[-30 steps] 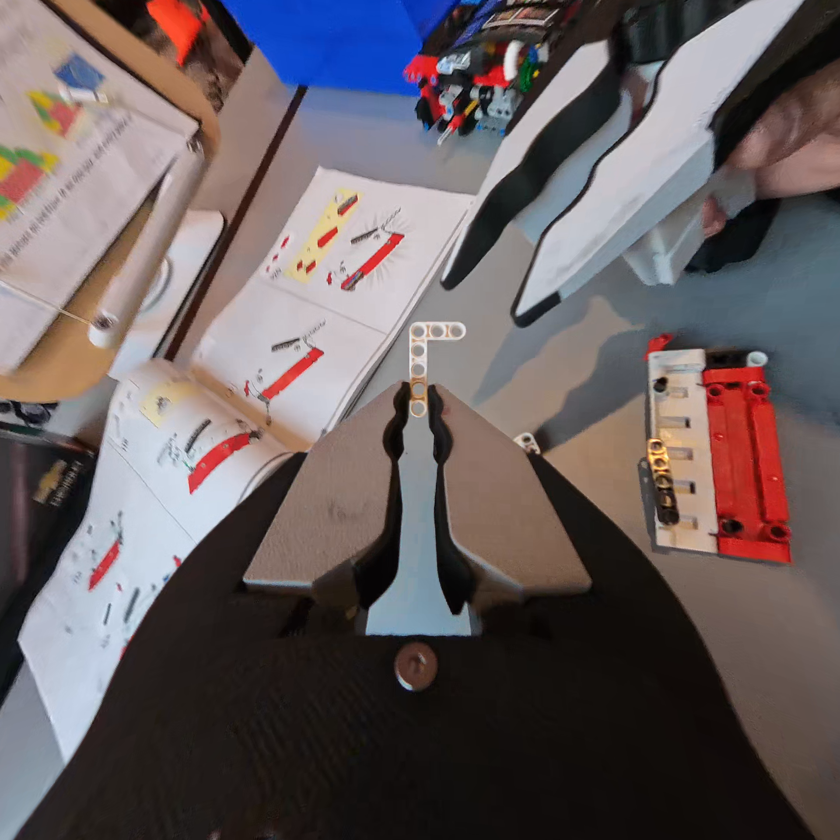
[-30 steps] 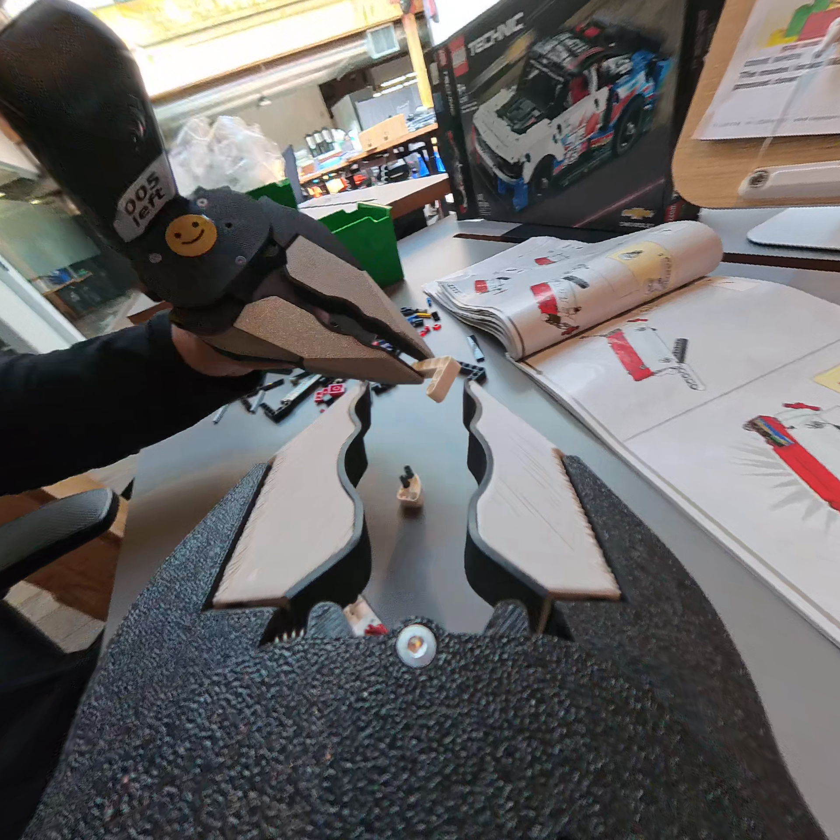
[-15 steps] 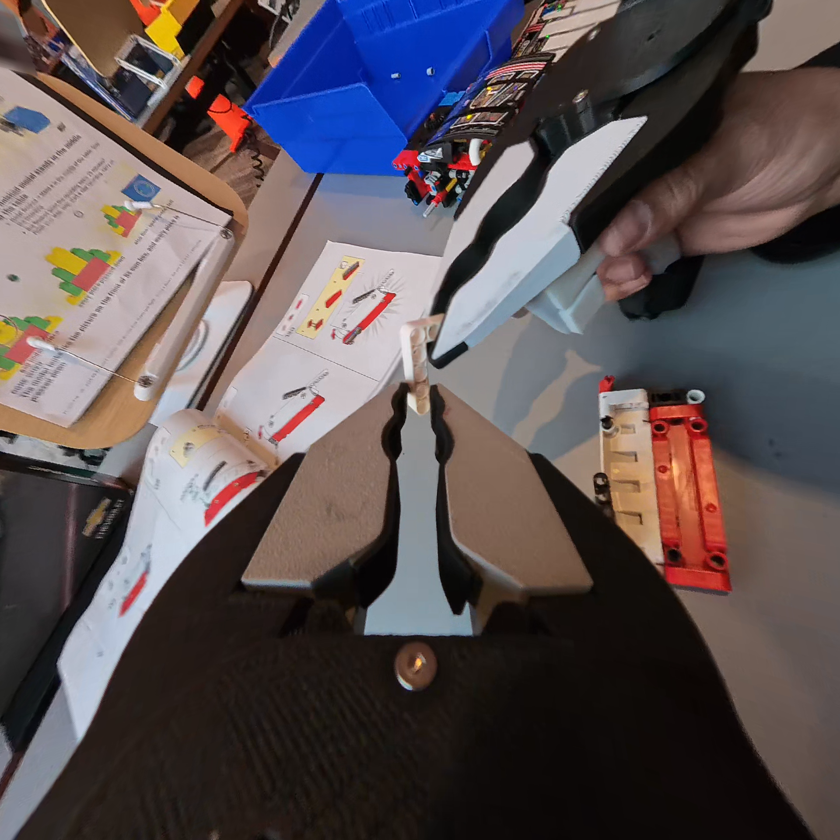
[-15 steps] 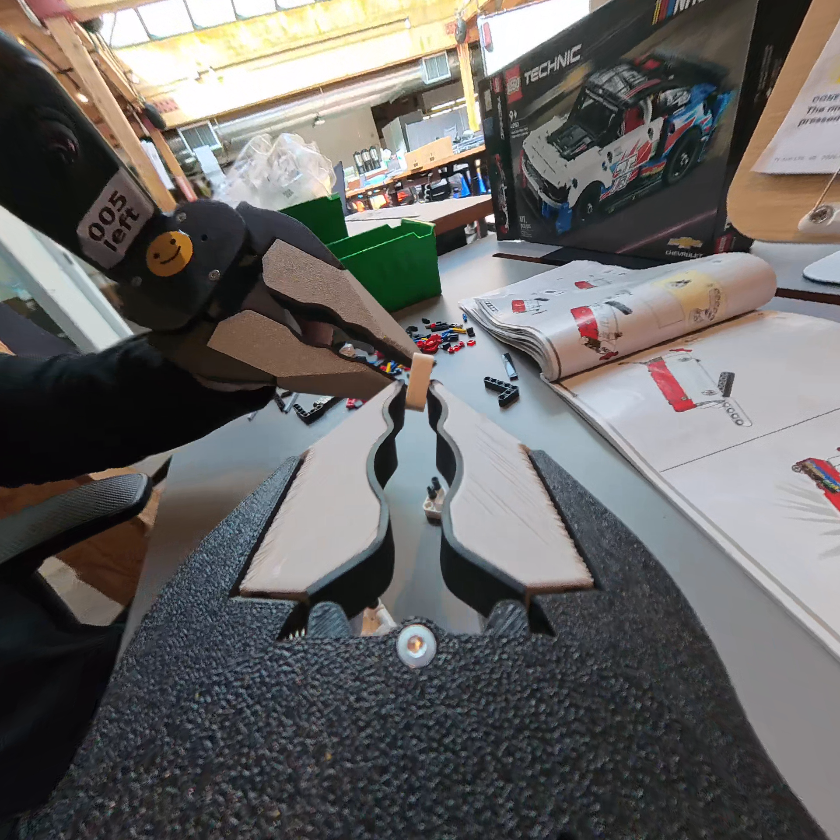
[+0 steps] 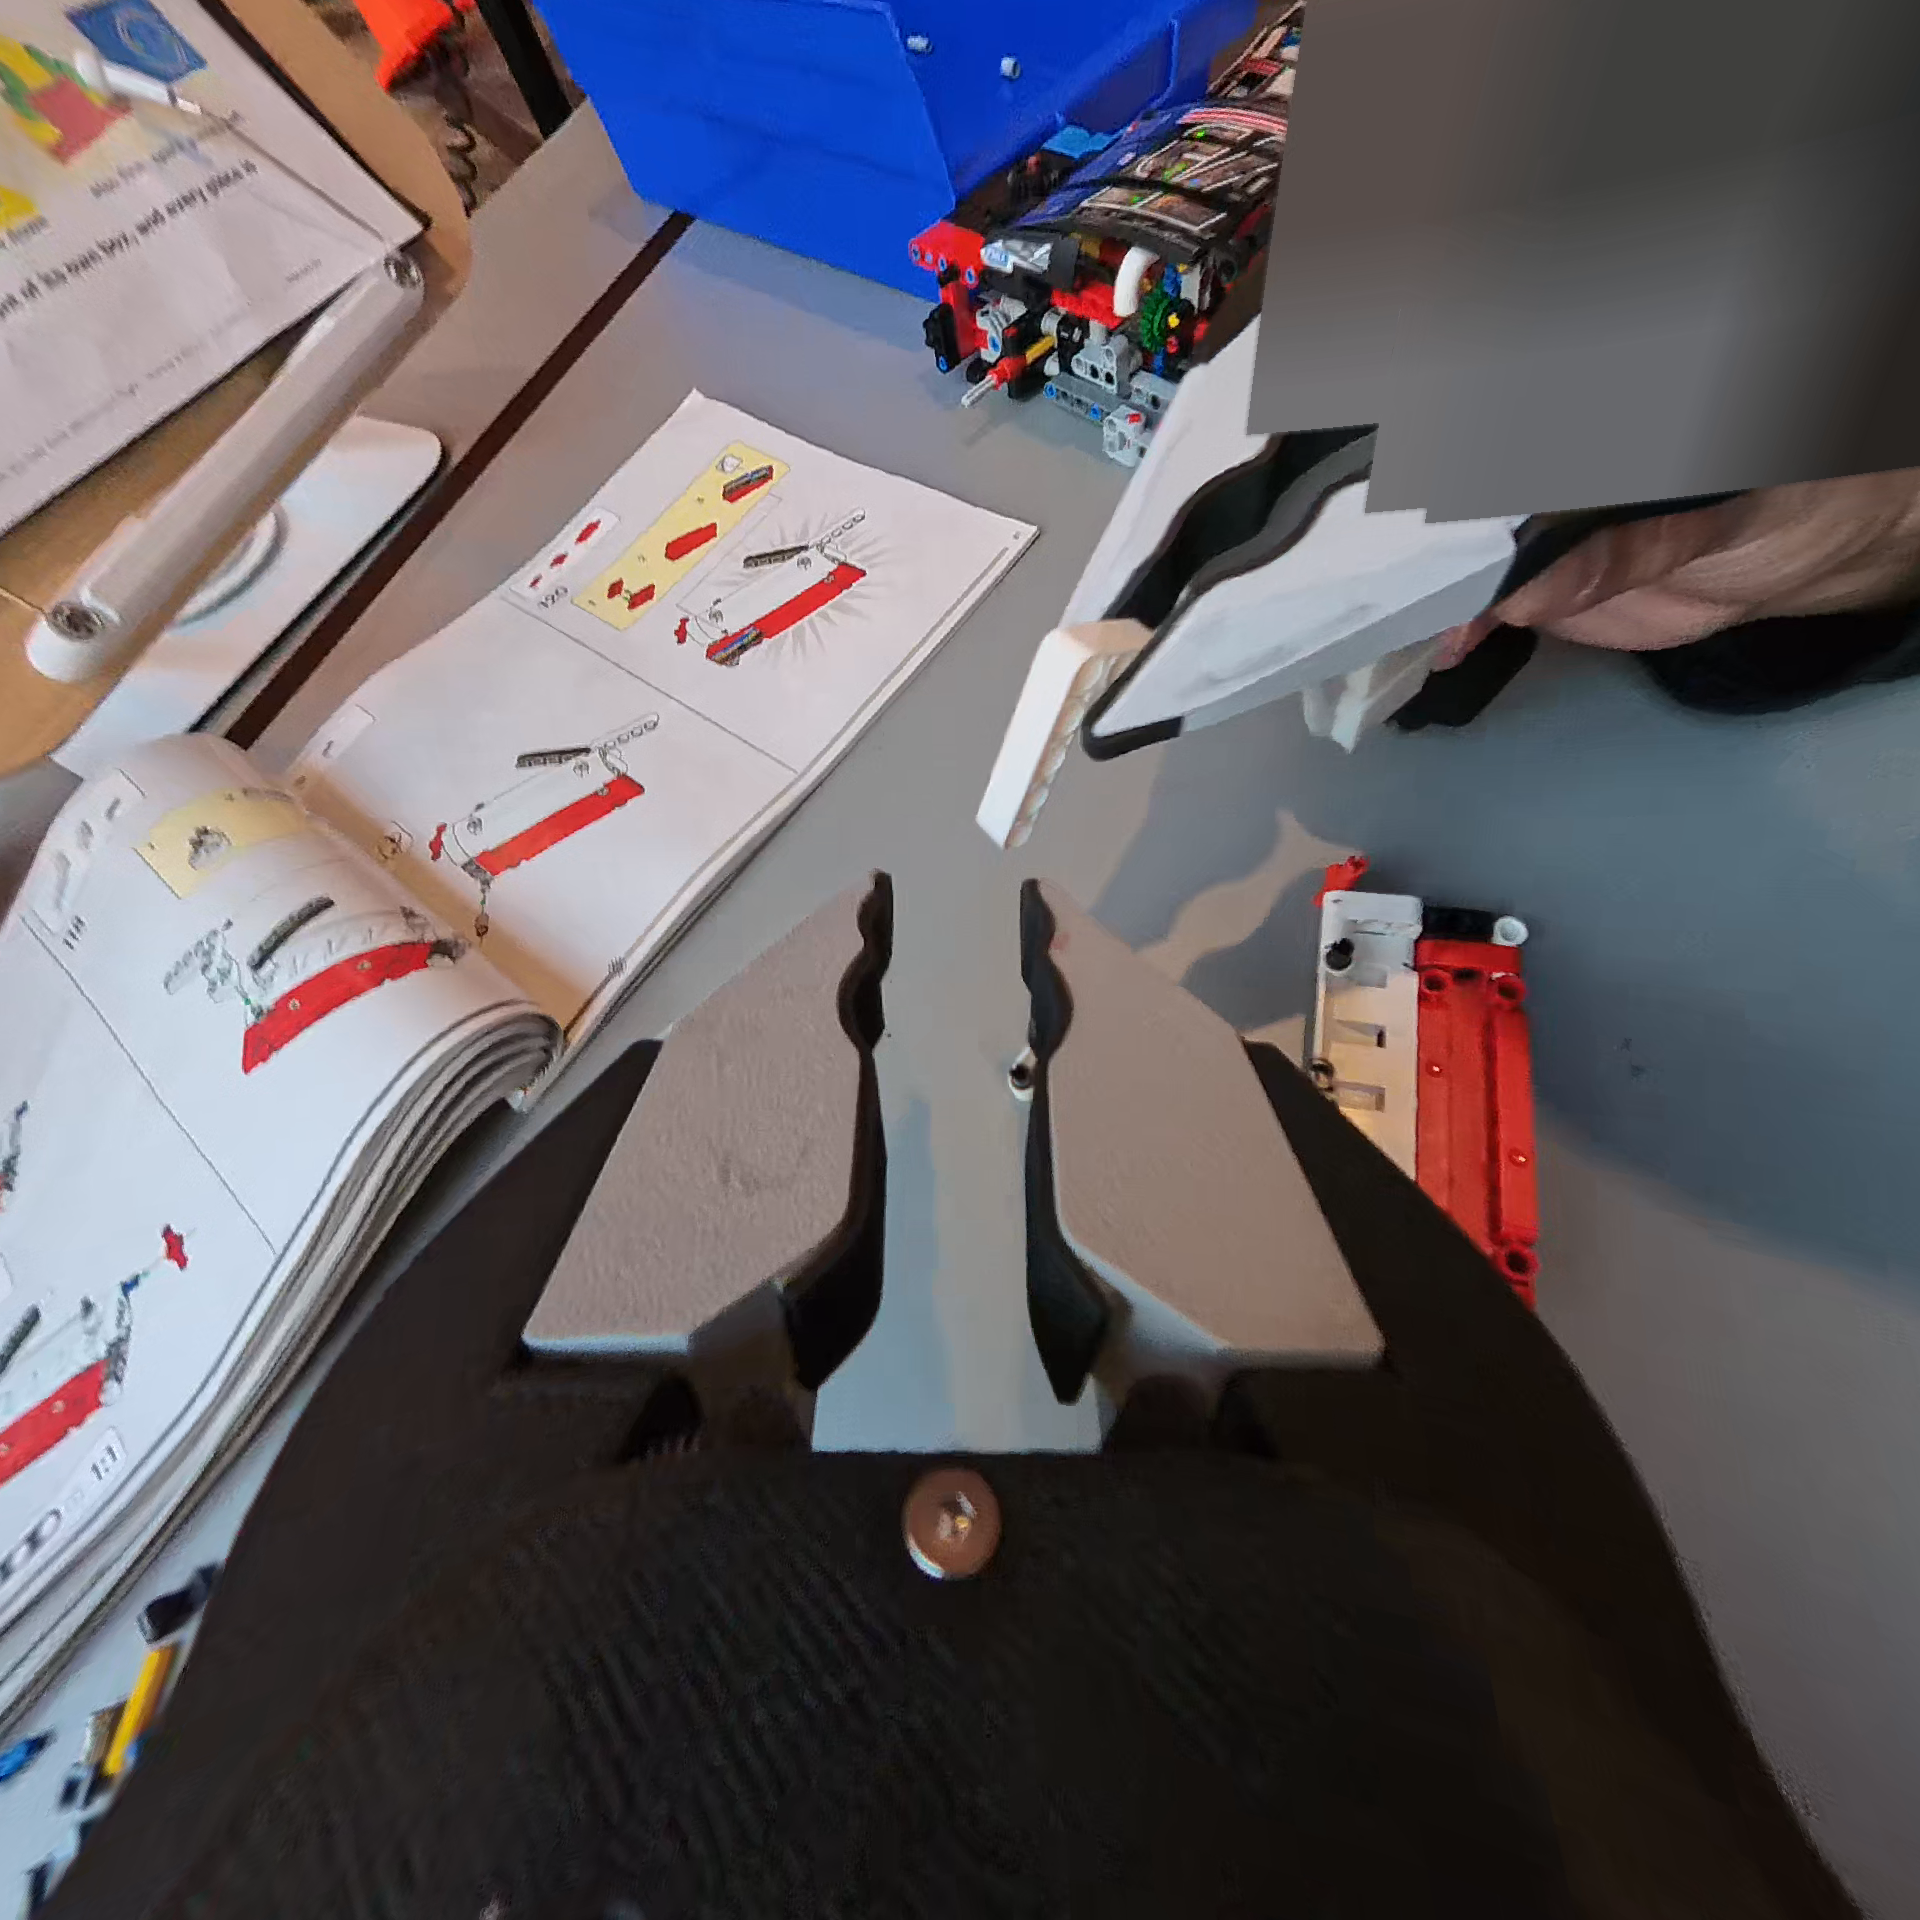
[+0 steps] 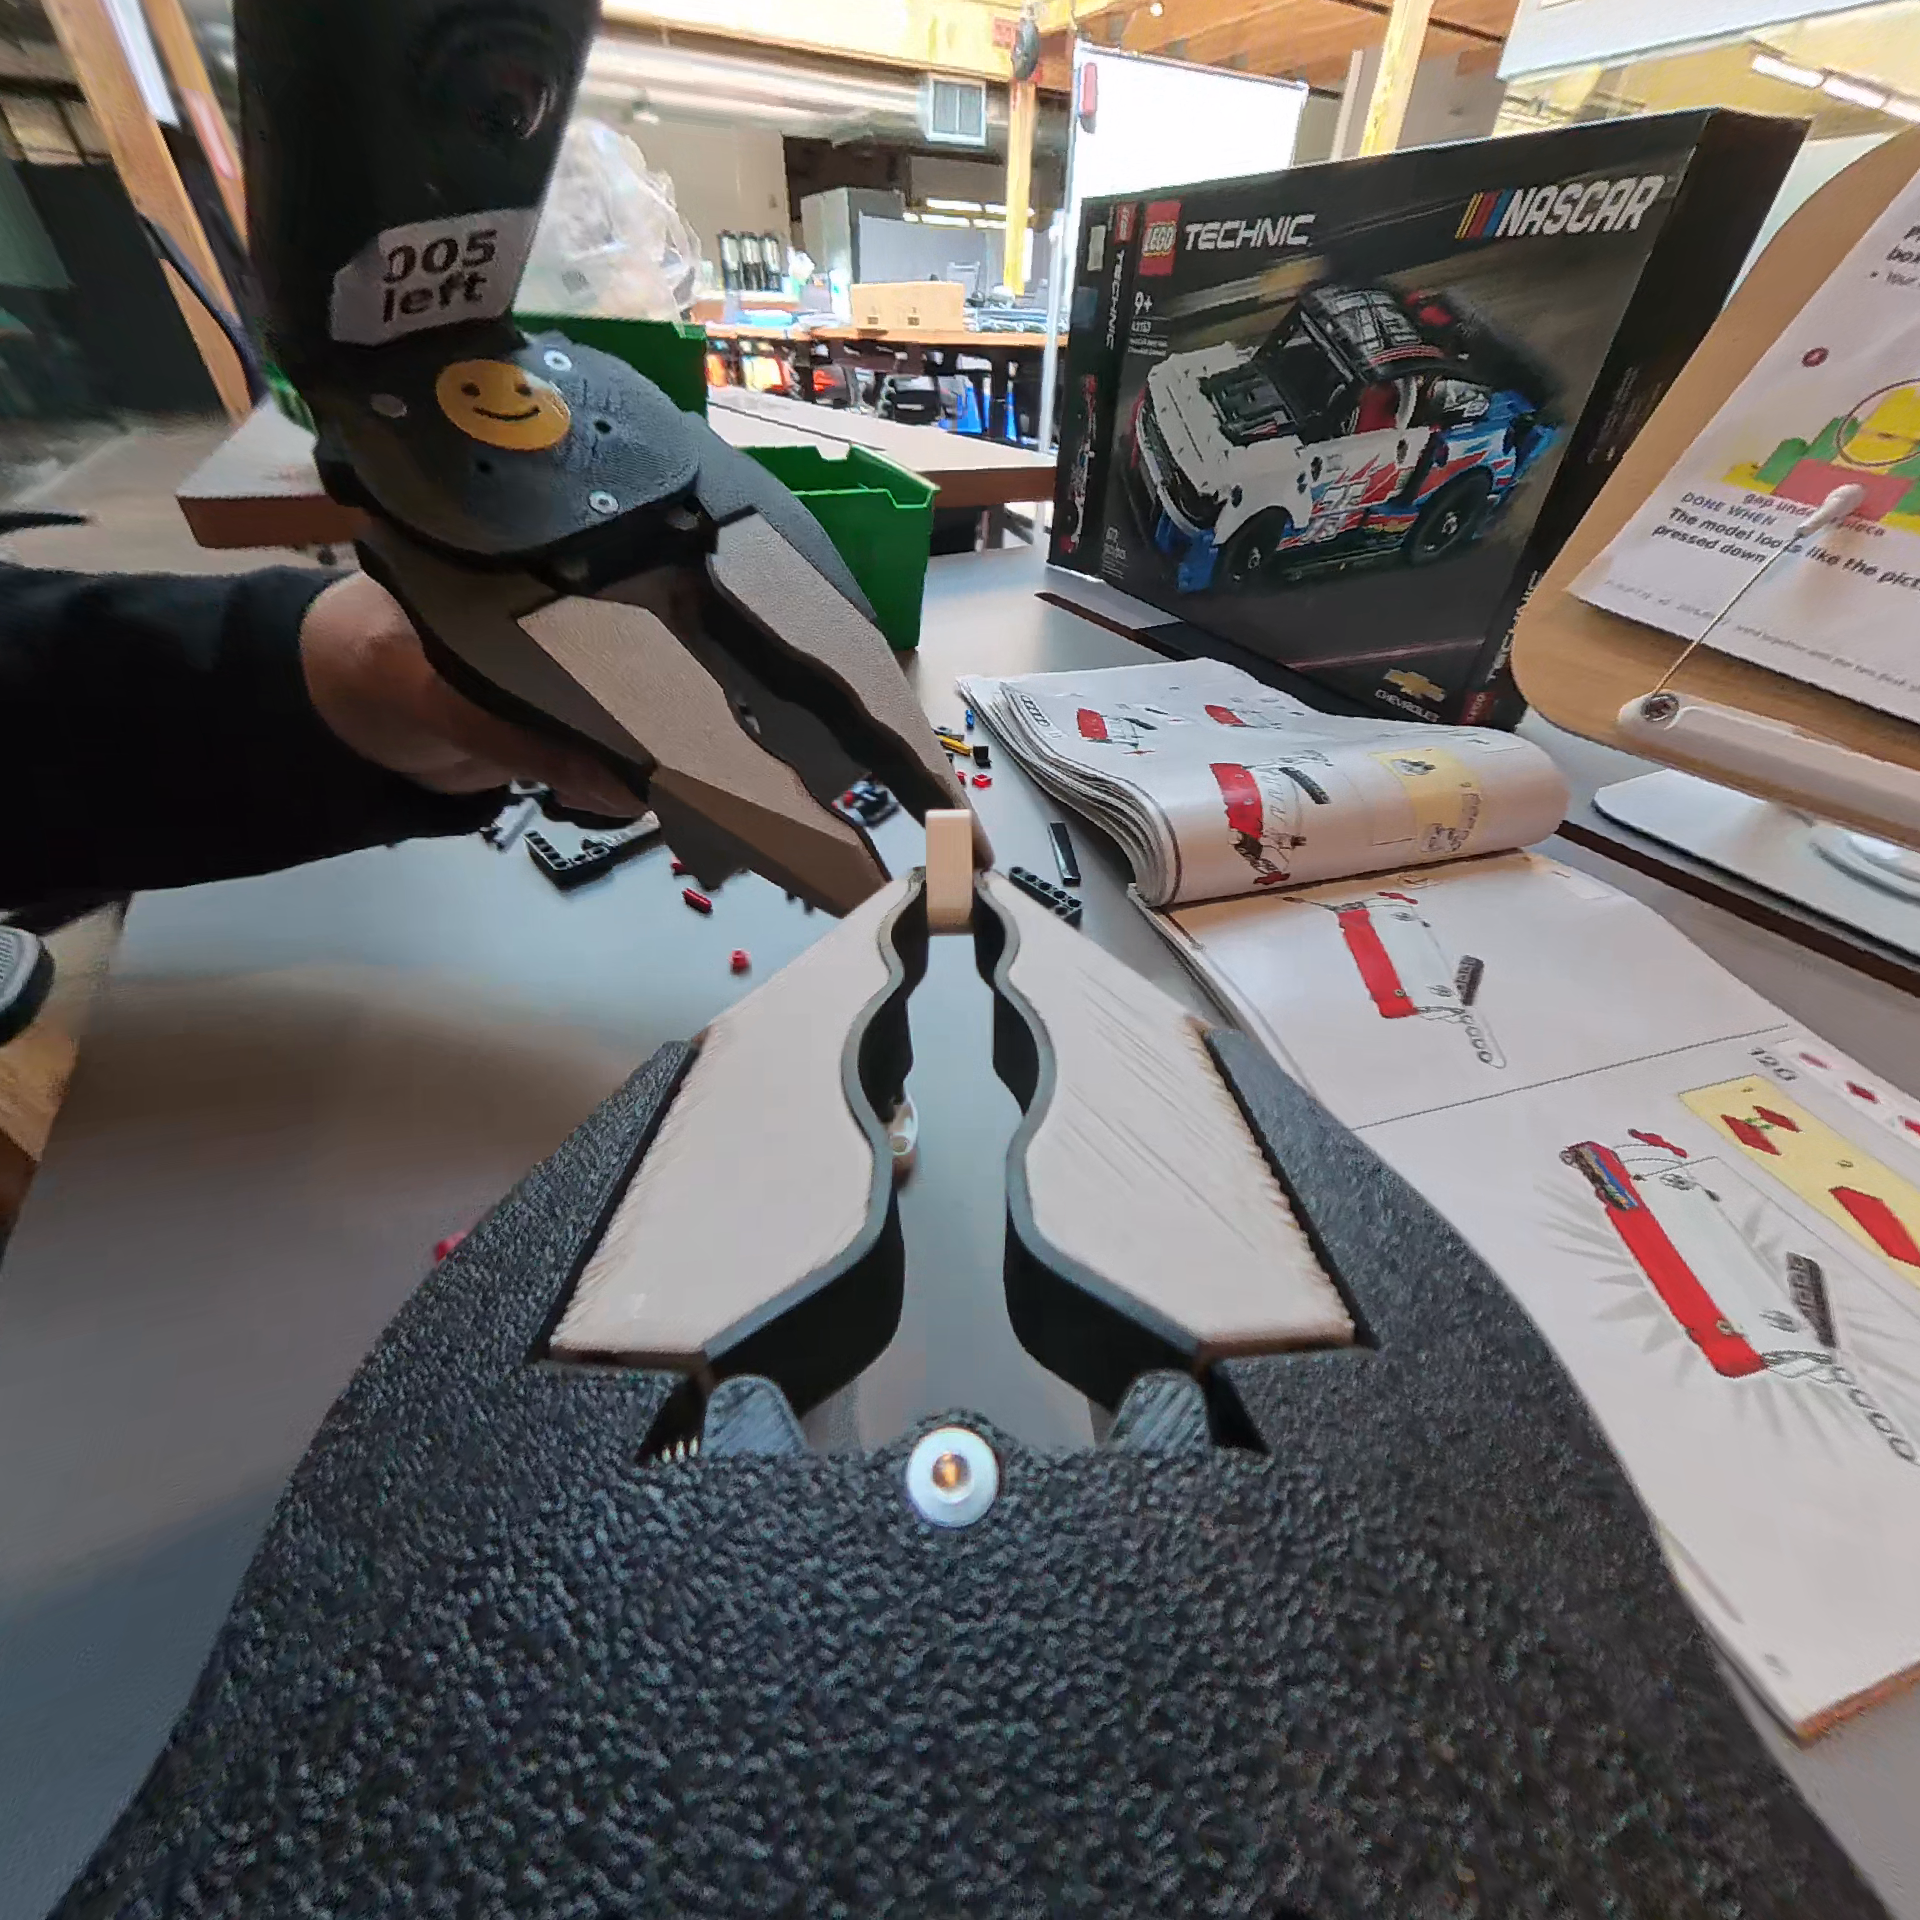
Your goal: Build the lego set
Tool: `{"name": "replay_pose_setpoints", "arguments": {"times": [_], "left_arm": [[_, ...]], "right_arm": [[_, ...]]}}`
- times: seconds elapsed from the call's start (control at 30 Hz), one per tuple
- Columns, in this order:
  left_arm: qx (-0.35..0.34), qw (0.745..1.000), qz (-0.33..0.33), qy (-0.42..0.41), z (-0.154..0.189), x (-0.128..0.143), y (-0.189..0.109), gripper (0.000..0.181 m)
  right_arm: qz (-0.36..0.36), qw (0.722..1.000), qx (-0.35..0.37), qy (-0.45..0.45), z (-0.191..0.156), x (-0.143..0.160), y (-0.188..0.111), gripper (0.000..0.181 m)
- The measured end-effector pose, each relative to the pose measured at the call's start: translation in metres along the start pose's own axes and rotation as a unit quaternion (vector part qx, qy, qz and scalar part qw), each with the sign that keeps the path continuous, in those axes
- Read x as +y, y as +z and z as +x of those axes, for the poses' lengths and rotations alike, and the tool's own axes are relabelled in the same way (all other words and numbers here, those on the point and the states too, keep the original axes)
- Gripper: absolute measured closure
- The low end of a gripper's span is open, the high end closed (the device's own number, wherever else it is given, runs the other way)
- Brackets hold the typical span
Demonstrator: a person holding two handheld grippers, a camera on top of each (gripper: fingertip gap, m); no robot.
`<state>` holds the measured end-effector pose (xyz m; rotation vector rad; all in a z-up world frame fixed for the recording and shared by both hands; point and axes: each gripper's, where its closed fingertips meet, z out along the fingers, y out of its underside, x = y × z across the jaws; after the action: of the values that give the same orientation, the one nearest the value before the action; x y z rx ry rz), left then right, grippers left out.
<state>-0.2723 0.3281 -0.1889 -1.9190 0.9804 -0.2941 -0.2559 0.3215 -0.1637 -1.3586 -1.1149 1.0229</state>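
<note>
The open instruction booklet [image 5: 582, 748] lies at the left of the grey table [image 5: 1714, 1039], beside a paper stand. At the middle, the left gripper [image 5: 951, 904] now has its jaws released with only bare table between them; half a second ago it pinched a white L-shaped beam [image 5: 1039, 727]. That beam has passed across: it now sits clenched between the tips of the right gripper [image 6: 951, 904], held above the table just ahead of the left tips. The handover looks done, so the right hand is free to carry the beam on. At the right, the red-and-white panel [image 5: 1423, 1070] lies flat on the table, probably where the beam belongs, judging by the booklet's drawings. A partly built model [image 5: 1081, 312] sits farther back by a blue bin [image 5: 821, 125].
</note>
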Motion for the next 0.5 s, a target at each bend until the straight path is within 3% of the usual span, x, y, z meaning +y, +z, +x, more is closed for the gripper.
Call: {"name": "replay_pose_setpoints", "arguments": {"times": [0.13,0.27,0.43,0.5], "left_arm": [[-0.008,0.999,-0.008,0.048,0.006,-0.007,0.007,0.162],[-0.033,0.996,-0.005,0.085,0.003,-0.015,0.008,0.175],[-0.016,0.993,-0.022,0.112,0.005,-0.012,0.006,0.177],[0.014,0.996,-0.024,0.083,-0.004,-0.014,0.002,0.166]], "right_arm": [[0.018,0.997,-0.025,0.073,0.002,-0.003,-0.001,0.174],[0.026,0.991,-0.036,0.124,0.007,-0.003,-0.002,0.174],[0.023,0.992,-0.024,0.121,0.01,-0.003,-0.004,0.173],[0.028,0.994,0.01,0.102,0.019,-0.005,-0.007,0.174]]}}
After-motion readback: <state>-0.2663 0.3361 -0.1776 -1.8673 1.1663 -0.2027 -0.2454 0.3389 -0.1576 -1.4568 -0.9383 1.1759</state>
